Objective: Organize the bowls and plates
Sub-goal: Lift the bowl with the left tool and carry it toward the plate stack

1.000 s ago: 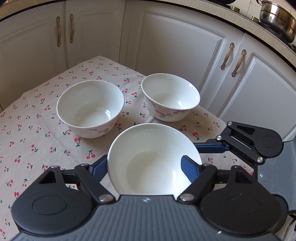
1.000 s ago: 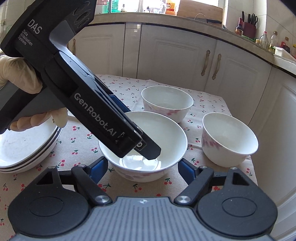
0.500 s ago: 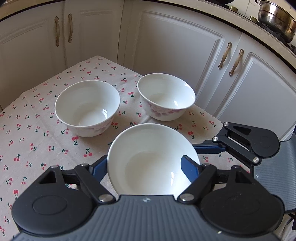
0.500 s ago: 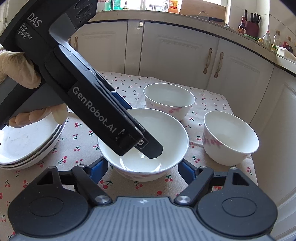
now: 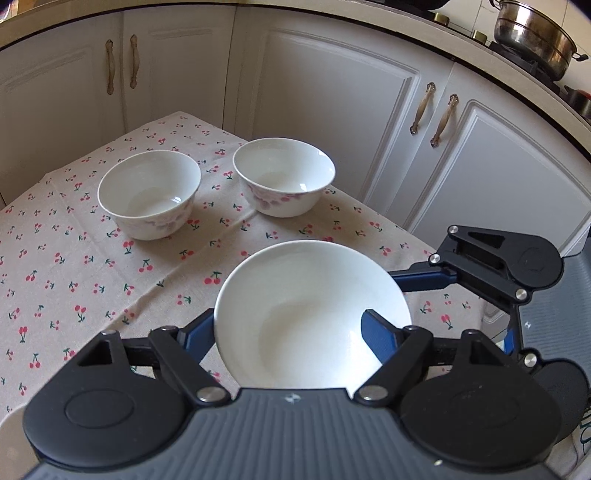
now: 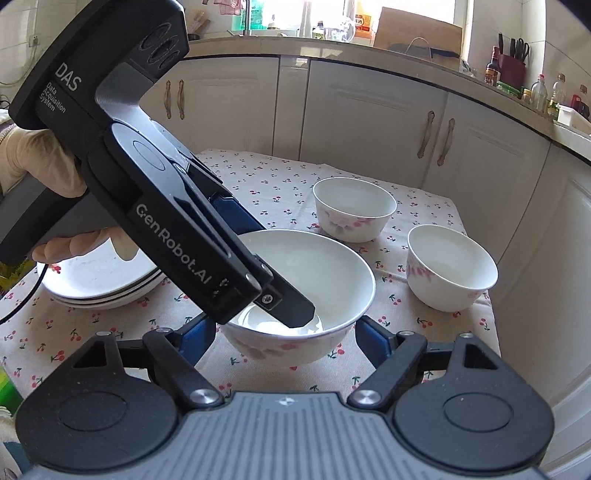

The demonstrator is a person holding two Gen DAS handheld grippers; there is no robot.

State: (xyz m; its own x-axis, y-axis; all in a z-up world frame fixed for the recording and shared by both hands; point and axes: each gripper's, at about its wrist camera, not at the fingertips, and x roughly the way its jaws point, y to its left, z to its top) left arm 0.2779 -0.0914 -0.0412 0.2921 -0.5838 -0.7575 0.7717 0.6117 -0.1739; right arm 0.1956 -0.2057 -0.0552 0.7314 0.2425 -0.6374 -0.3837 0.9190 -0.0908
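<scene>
A white bowl with pink flowers (image 5: 306, 317) (image 6: 332, 273) hangs just above the cherry-print tablecloth (image 5: 74, 277), held by both grippers. My left gripper (image 5: 288, 321) (image 6: 280, 280) is shut on its wall, with one finger inside the bowl and the other outside. My right gripper (image 6: 285, 326) is shut on the bowl's lower body from both sides; one of its fingers (image 5: 421, 277) shows at the rim. Two smaller flowered bowls (image 5: 147, 192) (image 5: 284, 173) stand side by side farther back (image 6: 354, 206) (image 6: 452, 266). A stack of white plates (image 6: 99, 288) lies to the left.
A gloved hand (image 6: 37, 162) holds the left gripper's handle. White cabinet doors (image 5: 332, 110) close in behind the table and on its right side. The table's right edge (image 6: 491, 314) runs close to the nearest small bowl. A steel pot (image 5: 532, 33) sits on the counter.
Both grippers have drawn back and risen a little with the bowl between them. The two small bowls now look farther away in the left wrist view.
</scene>
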